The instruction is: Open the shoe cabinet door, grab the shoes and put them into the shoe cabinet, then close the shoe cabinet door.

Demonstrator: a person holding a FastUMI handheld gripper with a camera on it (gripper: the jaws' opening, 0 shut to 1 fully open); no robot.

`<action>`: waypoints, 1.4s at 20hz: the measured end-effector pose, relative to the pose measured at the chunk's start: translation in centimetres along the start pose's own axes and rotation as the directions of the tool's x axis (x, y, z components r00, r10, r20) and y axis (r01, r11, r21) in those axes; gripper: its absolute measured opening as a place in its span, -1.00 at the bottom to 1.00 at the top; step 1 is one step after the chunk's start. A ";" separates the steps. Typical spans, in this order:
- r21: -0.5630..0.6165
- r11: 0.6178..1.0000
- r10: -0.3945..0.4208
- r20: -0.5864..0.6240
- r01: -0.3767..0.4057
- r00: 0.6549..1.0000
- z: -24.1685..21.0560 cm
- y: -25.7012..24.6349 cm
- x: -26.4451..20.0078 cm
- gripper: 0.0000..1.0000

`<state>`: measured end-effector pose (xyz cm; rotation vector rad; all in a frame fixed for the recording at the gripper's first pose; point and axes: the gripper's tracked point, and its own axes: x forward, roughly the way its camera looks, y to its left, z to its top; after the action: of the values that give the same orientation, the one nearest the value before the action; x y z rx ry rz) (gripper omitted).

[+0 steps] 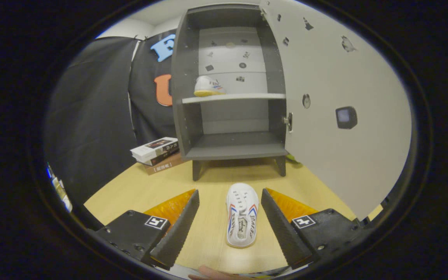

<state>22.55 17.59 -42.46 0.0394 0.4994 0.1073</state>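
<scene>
A white shoe (242, 215) with red and blue stripes lies on the wooden table, toe pointing toward the cabinet. My gripper (230, 196) is open, one finger on each side of the shoe, neither touching it. Beyond them stands the dark grey shoe cabinet (230, 149) with its door (336, 116) swung wide open to the right. A second white shoe (207, 86) with a yellow sole rests on the left part of the cabinet's middle shelf (247, 97). The lower compartment holds nothing.
A stack of books (157, 153) lies on the table just left of the cabinet's foot. Black cloth walls close off the left side. The open door stands along the right side of the table. A fingertip (212, 273) shows below the fingers.
</scene>
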 end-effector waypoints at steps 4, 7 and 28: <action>0.025 0.999 -0.044 -0.062 0.046 0.997 -3.2 -0.3 5.1 1.00; 0.062 0.996 -0.056 -0.096 0.062 0.994 -5.7 -0.2 6.9 1.00; 0.091 0.991 -0.092 -0.053 0.097 0.994 -6.9 -2.4 11.0 -0.88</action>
<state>29.02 16.49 -53.88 0.1046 0.5535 -0.0080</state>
